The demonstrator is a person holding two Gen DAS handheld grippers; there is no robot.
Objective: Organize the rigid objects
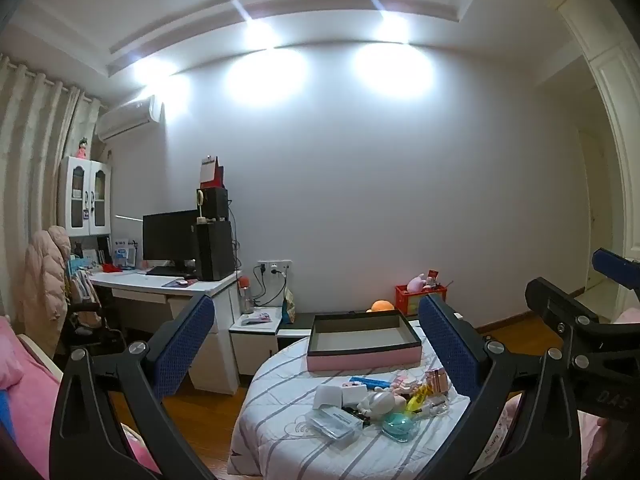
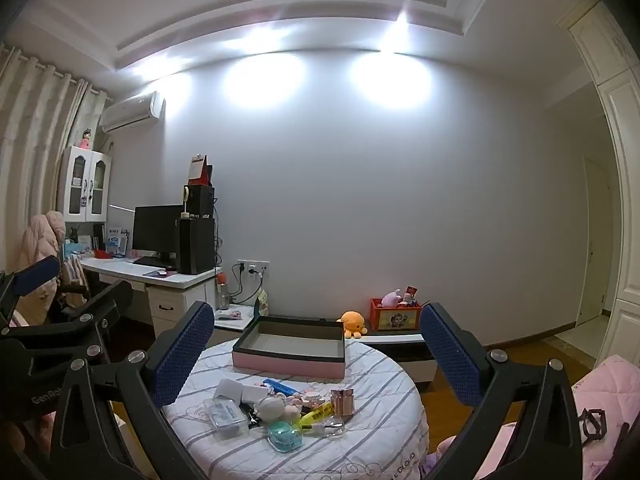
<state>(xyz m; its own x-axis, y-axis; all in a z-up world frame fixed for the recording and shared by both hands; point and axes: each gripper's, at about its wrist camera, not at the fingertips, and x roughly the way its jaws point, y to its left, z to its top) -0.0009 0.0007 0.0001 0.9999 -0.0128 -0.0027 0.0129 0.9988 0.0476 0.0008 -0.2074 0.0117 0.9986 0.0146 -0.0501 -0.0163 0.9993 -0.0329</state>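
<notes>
Small rigid objects (image 1: 376, 404) lie in one loose heap on the round table with the striped cloth (image 1: 280, 432), in front of one empty pink box (image 1: 362, 342) with a dark rim.

From the left wrist view, my left gripper (image 1: 320, 352) stands wide open with nothing between its blue pads, well above the table. I count one clear plastic case (image 1: 334, 424), one teal rounded case (image 1: 398, 426), one yellow tube (image 1: 416, 396), one blue flat piece (image 1: 370, 381) and one white block (image 1: 330, 396). The others are too small to tell. The right gripper's frame shows at the right edge.

From the right wrist view, my right gripper (image 2: 316, 354) is also wide open and holds nothing. Here the heap (image 2: 280, 408) is clearer: one rose-gold cap-like piece (image 2: 342, 400) stands upright, and one white round object (image 2: 270, 407) rests beside the clear case (image 2: 228, 416).

I judge that all pieces are light and stiff. The clear case and the teal case (image 2: 284, 436) look smooth and may slip, so I would take them across their short sides. The upright piece may tip easily.
</notes>
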